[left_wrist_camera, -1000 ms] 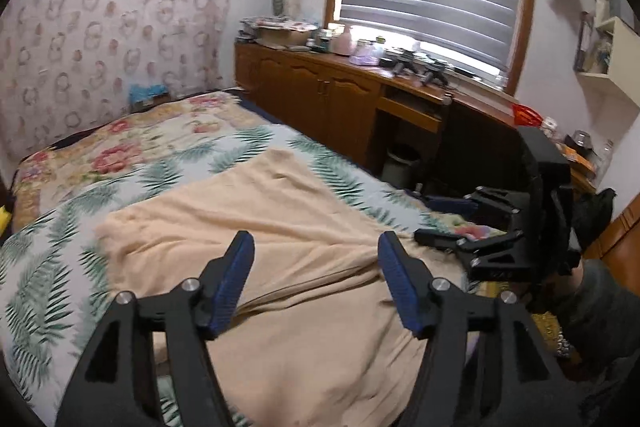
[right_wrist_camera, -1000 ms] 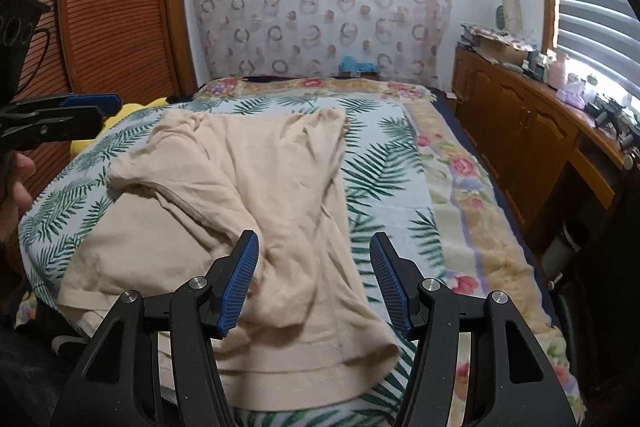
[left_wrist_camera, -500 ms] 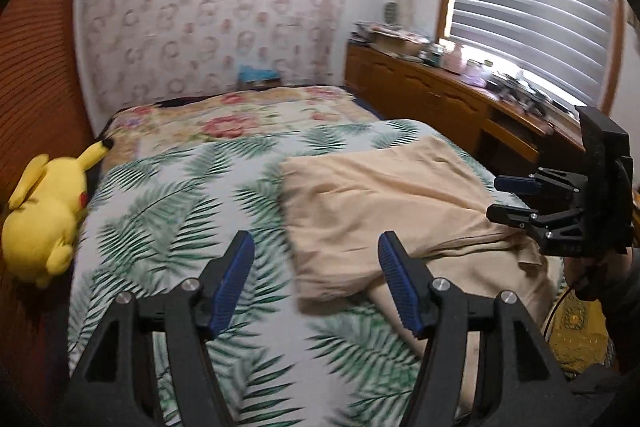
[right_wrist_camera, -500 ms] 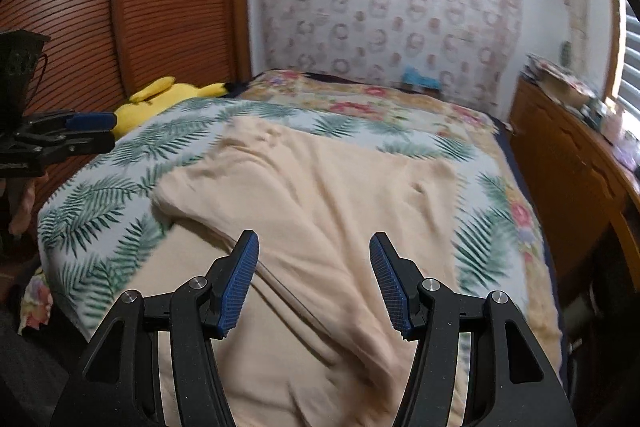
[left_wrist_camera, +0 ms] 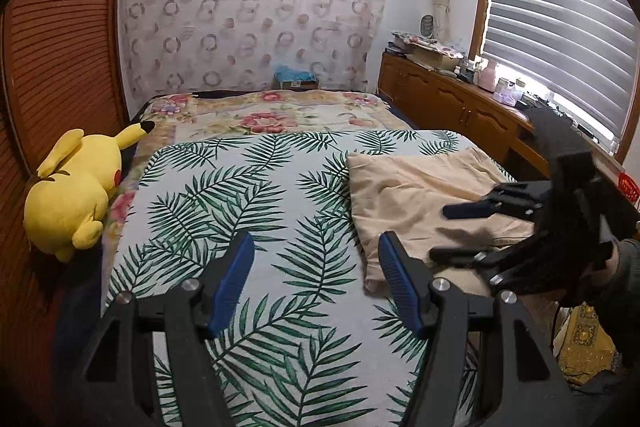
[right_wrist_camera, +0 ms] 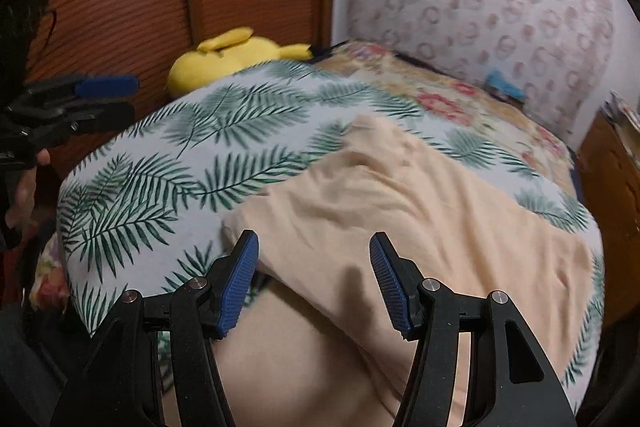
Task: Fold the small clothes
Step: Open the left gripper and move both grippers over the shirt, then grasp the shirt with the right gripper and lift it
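Bare stretch of fern-print cover [left_wrist_camera: 248, 211] ahead of left tool [left_wrist_camera: 316, 281], both fingers wide apart, nothing between. Plush toy [left_wrist_camera: 72, 187] blocking left bed edge against wooden wall [left_wrist_camera: 60, 59]. Beige garment [left_wrist_camera: 420, 195] bunched on right half. Right tool [left_wrist_camera: 460, 231] low over garment, barring path rightward. Cluttered cabinet [left_wrist_camera: 448, 99] lining right side under window.

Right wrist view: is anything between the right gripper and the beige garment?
Nothing visible. The right gripper is open directly over the beige garment, which lies on the leaf-print bedspread with only air between. The yellow plush toy sits far back by the wall, and the left gripper is off to the side.
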`<action>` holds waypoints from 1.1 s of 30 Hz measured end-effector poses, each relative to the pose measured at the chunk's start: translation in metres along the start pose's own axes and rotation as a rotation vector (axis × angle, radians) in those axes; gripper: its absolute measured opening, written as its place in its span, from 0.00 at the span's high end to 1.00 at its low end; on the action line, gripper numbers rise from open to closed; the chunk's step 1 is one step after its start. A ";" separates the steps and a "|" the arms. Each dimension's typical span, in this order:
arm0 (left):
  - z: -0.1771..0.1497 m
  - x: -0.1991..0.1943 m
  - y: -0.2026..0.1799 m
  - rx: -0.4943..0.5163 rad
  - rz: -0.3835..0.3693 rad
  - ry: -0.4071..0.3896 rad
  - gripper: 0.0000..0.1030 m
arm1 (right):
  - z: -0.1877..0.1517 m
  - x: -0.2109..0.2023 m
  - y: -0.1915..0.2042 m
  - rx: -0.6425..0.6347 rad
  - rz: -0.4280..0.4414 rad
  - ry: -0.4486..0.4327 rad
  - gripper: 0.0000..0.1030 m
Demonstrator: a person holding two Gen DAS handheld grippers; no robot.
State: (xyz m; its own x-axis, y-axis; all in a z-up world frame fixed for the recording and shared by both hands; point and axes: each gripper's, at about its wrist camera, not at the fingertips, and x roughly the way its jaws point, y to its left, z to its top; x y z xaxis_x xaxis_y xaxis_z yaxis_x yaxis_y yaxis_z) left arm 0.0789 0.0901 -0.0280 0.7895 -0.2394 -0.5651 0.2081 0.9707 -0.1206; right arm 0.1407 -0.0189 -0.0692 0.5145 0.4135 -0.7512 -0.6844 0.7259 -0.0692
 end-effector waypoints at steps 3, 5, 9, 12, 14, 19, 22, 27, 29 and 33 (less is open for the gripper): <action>-0.002 0.000 0.004 -0.009 -0.004 -0.003 0.38 | 0.004 0.022 0.009 -0.032 0.029 0.049 0.42; -0.003 -0.001 0.005 -0.013 -0.005 -0.001 0.38 | 0.006 0.036 0.013 -0.045 0.041 0.086 0.42; -0.005 0.000 0.007 -0.014 -0.005 0.005 0.38 | 0.009 0.050 0.014 -0.048 0.061 0.112 0.42; -0.007 0.000 0.009 -0.019 -0.006 0.008 0.38 | 0.009 0.058 0.021 -0.088 0.045 0.127 0.42; -0.009 0.000 0.009 -0.020 -0.007 0.010 0.38 | 0.009 0.059 0.025 -0.115 0.032 0.119 0.42; -0.011 0.001 0.008 -0.024 -0.015 0.017 0.38 | 0.009 0.057 0.023 -0.113 0.056 0.102 0.91; -0.013 0.002 0.008 -0.027 -0.023 0.020 0.38 | 0.015 0.039 0.004 -0.035 0.105 0.053 0.97; -0.014 0.004 0.002 -0.023 -0.043 0.021 0.38 | 0.032 -0.015 -0.043 0.057 0.057 -0.075 0.97; -0.014 0.005 -0.002 -0.018 -0.054 0.022 0.38 | 0.036 -0.030 -0.064 0.083 0.024 -0.096 0.97; -0.014 0.008 -0.013 -0.001 -0.074 0.031 0.38 | 0.040 -0.054 -0.112 0.146 -0.055 -0.114 0.97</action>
State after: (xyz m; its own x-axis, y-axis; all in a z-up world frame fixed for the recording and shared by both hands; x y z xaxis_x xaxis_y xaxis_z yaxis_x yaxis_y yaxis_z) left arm 0.0741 0.0762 -0.0428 0.7533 -0.3102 -0.5799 0.2647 0.9502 -0.1644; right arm 0.2103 -0.1001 0.0054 0.6099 0.4243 -0.6693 -0.5753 0.8179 -0.0058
